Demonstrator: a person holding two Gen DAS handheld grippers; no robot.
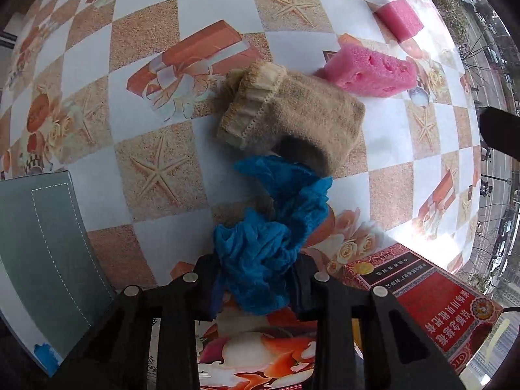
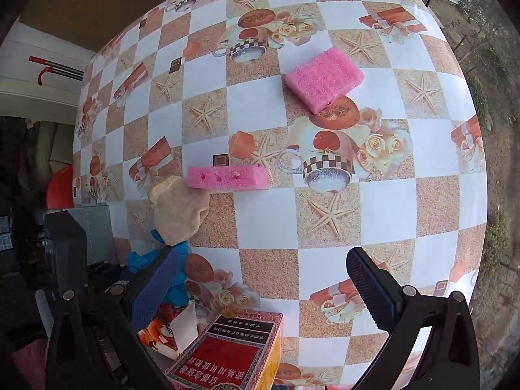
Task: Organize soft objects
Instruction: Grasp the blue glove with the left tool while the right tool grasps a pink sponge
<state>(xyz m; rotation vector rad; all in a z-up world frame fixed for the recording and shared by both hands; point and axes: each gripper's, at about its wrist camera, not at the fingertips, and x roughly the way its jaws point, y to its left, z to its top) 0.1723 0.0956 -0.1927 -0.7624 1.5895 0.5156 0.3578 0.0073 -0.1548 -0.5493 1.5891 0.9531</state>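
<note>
**A:** Your left gripper [image 1: 256, 279] pointed steeply down at the table, and its jaws were clamped on the crumpled blue mesh cloth [image 1: 276, 227]. The bunched end sat squeezed between the dark pads while the rest trailed forward over the checkered starfish-print tablecloth [image 1: 156, 104].

**B:** And the loose end of that cloth reached the beige knitted sock [image 1: 292, 113], which lay flat just beyond it. One wedge-shaped pink foam sponge [image 1: 370, 68] touched the sock's far side.

**A:** Right, and the rectangular pink foam block [image 2: 323, 78] lay further out, well apart from the sock.

**B:** Your right gripper [image 2: 260, 292] had its jaws wide apart, nothing between them, hanging over bare tablecloth. Its blue ribbed pads [image 2: 370, 292] touched none of the soft things.

**A:** Below both grippers you had the red printed cardboard box [image 2: 227, 357] at the table's near edge. The grey stitched-edge container [image 1: 42, 243] stood off to the left gripper's left side.
</note>
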